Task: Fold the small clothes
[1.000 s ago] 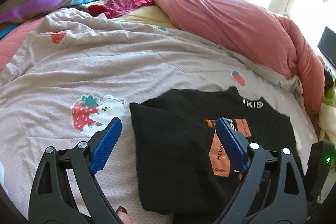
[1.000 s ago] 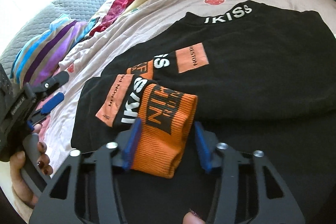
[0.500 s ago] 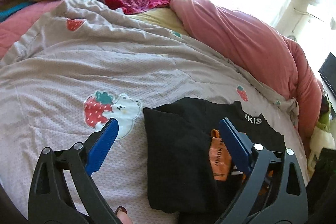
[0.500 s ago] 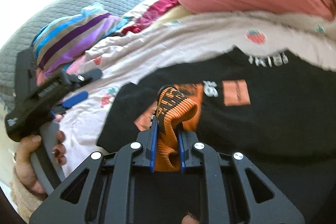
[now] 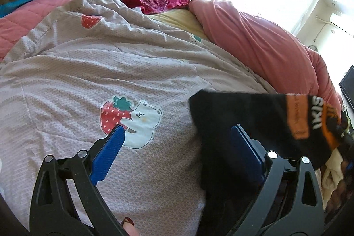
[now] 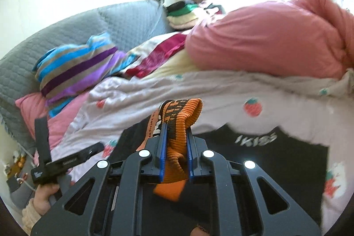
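**One pinch on a ribbed cuff carries the whole sleeve**

From the left wrist camera, the left gripper stands with its jaws wide apart and empty, tilted down over the strawberry-print quilt. The black sweatshirt lies just beside it, its sleeve raised at the right. If this gripper stays clear, I'd expect the body to drag and bunch.

From the right wrist camera, the right gripper is clamped on the orange cuff, held above the quilt, pointing slightly down. The pads bite only the knit's edge; a tug could slip it free.
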The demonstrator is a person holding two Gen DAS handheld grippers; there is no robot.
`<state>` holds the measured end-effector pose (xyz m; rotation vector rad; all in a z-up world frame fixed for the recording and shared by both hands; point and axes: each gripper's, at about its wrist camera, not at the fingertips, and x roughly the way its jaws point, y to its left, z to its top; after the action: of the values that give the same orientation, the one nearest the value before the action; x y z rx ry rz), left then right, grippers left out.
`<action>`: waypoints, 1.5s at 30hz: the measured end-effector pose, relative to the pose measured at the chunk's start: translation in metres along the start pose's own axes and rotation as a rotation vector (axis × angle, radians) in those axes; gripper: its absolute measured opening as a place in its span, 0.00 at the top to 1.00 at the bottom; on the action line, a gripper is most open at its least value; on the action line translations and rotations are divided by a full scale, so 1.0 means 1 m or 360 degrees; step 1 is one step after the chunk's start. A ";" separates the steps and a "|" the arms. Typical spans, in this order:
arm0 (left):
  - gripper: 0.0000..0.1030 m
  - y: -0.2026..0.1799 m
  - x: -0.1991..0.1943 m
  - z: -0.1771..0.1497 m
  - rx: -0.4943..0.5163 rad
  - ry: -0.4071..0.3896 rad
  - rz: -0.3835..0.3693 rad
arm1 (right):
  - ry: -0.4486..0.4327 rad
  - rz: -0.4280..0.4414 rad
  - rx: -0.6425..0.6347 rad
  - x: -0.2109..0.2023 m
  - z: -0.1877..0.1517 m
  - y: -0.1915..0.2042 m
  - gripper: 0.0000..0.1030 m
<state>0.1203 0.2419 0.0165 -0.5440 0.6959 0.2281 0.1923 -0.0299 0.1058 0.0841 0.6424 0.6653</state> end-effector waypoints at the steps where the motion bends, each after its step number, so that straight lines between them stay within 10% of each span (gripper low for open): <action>1: 0.13 -0.001 0.000 0.000 0.0005 -0.0001 -0.0001 | -0.0023 -0.0028 0.0004 -0.005 0.004 -0.007 0.87; 16: 0.13 -0.034 0.007 -0.011 0.0188 0.0015 -0.0013 | -0.0021 -0.0324 0.0191 -0.043 -0.028 -0.102 0.88; 40: 0.13 -0.138 0.043 -0.043 0.0546 0.0138 -0.0125 | 0.0072 -0.0495 0.0347 -0.044 -0.081 -0.148 0.85; 45: 0.33 -0.155 0.057 -0.052 0.0612 0.0222 -0.0129 | 0.0123 -0.0533 0.0286 -0.043 -0.090 -0.146 0.83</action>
<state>0.1928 0.0853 0.0077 -0.2201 0.8278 -0.0225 0.1940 -0.1831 0.0162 0.1150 0.7695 0.2880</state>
